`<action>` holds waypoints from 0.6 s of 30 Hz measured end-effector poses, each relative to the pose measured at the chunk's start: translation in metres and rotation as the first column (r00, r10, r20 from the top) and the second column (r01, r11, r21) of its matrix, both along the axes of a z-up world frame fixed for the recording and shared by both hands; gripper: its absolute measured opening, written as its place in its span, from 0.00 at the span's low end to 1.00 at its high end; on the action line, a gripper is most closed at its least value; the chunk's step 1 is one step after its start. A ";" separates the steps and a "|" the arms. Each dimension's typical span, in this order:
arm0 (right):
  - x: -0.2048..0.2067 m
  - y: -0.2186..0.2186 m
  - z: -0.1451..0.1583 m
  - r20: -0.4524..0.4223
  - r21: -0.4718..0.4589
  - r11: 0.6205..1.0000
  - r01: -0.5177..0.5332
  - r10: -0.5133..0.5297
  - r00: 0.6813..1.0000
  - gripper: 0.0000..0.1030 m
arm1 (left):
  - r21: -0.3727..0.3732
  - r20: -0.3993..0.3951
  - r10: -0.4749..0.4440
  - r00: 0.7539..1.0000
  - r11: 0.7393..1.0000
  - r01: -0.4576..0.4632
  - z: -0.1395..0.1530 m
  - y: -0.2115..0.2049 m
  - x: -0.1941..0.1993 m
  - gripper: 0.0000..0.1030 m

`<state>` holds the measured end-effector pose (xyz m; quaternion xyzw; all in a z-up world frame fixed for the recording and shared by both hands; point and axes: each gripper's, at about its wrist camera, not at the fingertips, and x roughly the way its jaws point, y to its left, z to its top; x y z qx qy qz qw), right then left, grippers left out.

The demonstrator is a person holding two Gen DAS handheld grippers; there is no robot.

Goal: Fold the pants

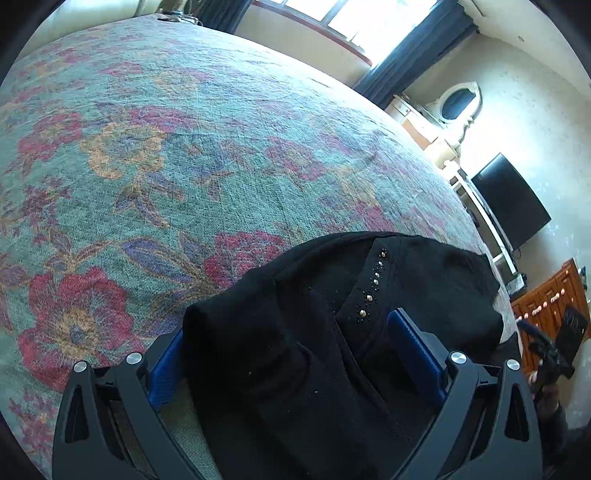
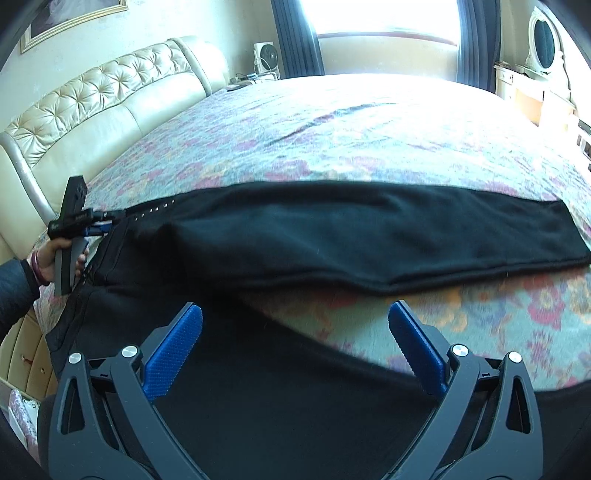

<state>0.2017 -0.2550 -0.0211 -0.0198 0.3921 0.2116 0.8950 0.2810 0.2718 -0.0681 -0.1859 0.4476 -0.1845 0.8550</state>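
Note:
Black pants [image 2: 369, 229] lie across the floral bedspread [image 2: 369, 122]. One leg stretches to the right, ending in a hem [image 2: 569, 236]. The other leg [image 2: 258, 376] drapes off the bed's near edge under my right gripper [image 2: 295, 328], which is open and holds nothing. In the left wrist view the bunched waist end of the pants [image 1: 295, 295], with small metal studs [image 1: 373, 284], sits between the wide-apart fingers of my left gripper [image 1: 291, 354], which is open. From the right wrist view, the left gripper [image 2: 105, 223] is at the waistband, held by a hand [image 2: 55, 258].
A cream tufted headboard [image 2: 92, 103] runs along the left side of the bed. A bright window with dark curtains [image 2: 295, 33] is behind it. To the right stand a black screen [image 1: 513, 199], a white mirror [image 1: 458, 103] and wooden drawers [image 1: 546, 302].

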 end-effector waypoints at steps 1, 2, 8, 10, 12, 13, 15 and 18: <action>0.012 0.002 0.003 0.009 -0.010 1.000 -0.008 0.009 1.000 0.98 | 0.018 0.004 0.001 1.000 1.000 -0.001 0.001 -0.002 0.000 0.95; 0.025 0.004 0.005 0.015 -0.024 0.999 -0.022 0.022 1.000 0.98 | 0.040 0.005 0.008 1.000 0.999 -0.008 0.002 -0.005 0.000 0.95; 0.126 0.022 0.001 -0.008 -0.127 0.975 -0.181 0.181 0.983 0.98 | 0.194 0.014 0.066 0.998 0.979 -0.067 0.001 -0.012 0.004 0.52; 0.161 0.033 -0.005 -0.034 -0.177 0.955 -0.238 0.235 0.971 0.98 | 0.117 -0.010 0.070 0.997 0.991 -0.069 0.001 -0.003 0.004 0.38; 0.186 0.048 -0.010 -0.053 -0.226 0.929 -0.292 0.287 0.956 0.98 | 0.124 -0.023 0.062 0.998 0.991 -0.059 0.002 -0.005 0.006 0.33; 0.197 0.056 -0.015 -0.078 -0.238 0.912 -0.333 0.324 0.943 0.98 | 0.132 -0.026 0.050 0.998 0.990 -0.046 0.002 -0.007 0.007 0.30; 0.213 0.070 -0.027 -0.127 -0.279 0.869 -0.408 0.388 0.913 0.98 | 0.096 -0.043 0.036 0.998 0.995 -0.032 0.003 -0.009 0.010 0.15; 0.219 0.086 -0.040 -0.189 -0.331 0.802 -0.497 0.460 0.868 0.98 | 0.090 -0.072 0.047 0.996 0.995 -0.040 0.000 -0.012 0.016 0.14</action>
